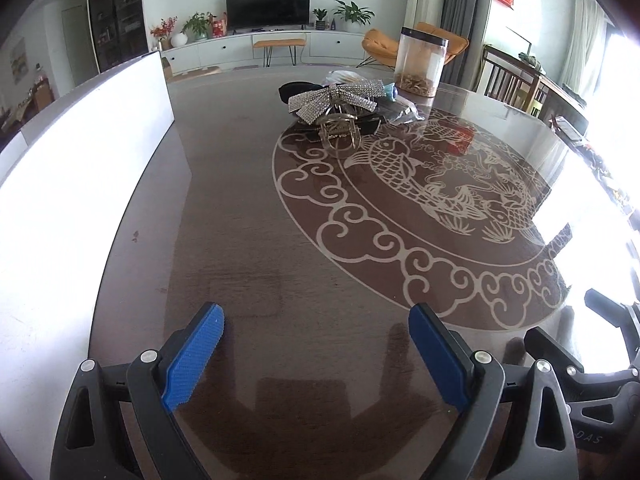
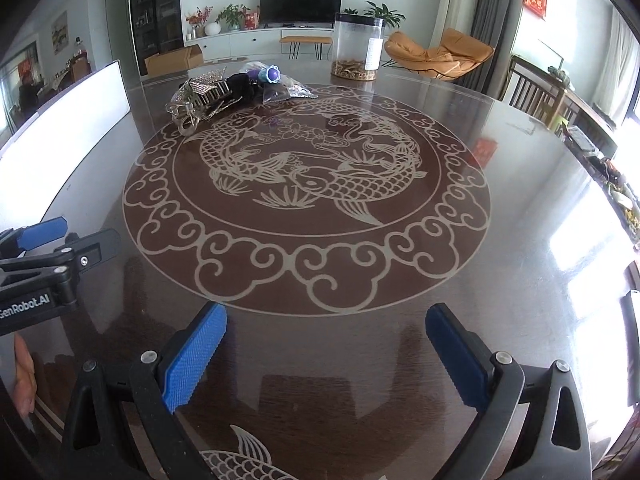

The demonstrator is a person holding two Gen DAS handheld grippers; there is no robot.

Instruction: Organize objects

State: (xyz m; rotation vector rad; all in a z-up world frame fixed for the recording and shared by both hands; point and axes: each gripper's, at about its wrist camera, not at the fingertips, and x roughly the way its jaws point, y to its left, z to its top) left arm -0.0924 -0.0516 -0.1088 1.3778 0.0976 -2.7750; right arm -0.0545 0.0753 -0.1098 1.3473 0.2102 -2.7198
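Note:
A pile of hair accessories lies at the far side of the dark round table (image 1: 280,240): a rhinestone bow (image 1: 332,98), a clear claw clip (image 1: 340,134), black pieces and small plastic bags. In the right wrist view the pile (image 2: 208,96) sits at the far left, with a purple flower item (image 2: 272,74) and a plastic bag (image 2: 286,90). My left gripper (image 1: 316,320) is open and empty, low over the near table. My right gripper (image 2: 326,320) is open and empty; the left gripper (image 2: 44,232) shows at its left.
A white tray-like board (image 1: 80,160) lies along the table's left edge, also in the right wrist view (image 2: 72,132). A clear jar (image 1: 420,62) with dried bits stands at the far side (image 2: 358,46). Chairs and a cluttered sideboard stand to the right.

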